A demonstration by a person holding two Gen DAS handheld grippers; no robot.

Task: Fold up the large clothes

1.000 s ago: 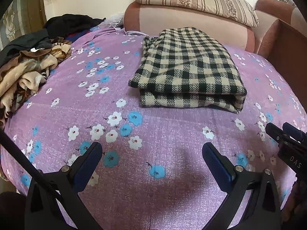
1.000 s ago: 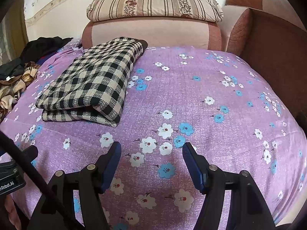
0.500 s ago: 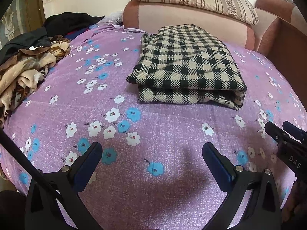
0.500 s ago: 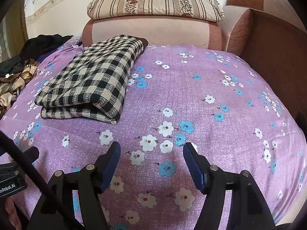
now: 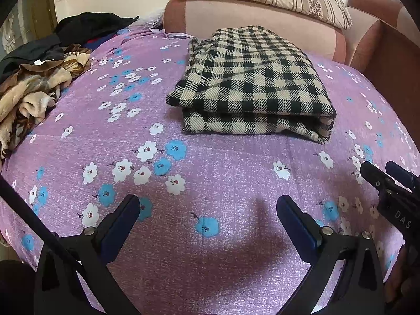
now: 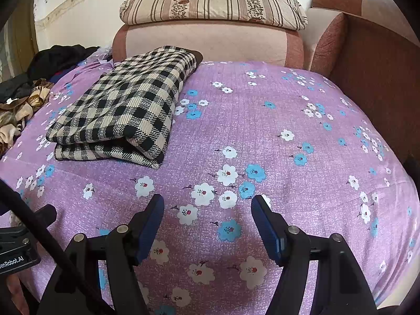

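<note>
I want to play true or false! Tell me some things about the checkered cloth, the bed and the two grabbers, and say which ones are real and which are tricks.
1. The checkered cloth is folded up and lies on the purple flowery sheet. True.
2. The left gripper is squeezing the checkered cloth. False: its jaws are open over bare sheet, apart from the cloth.
3. A striped pillow sits on top of the pink headboard. True.
4. The right gripper is holding a black shirt. False: it is open with nothing between its fingers.
5. A heap of brown and black clothes lies at the left edge of the bed. True.
</note>
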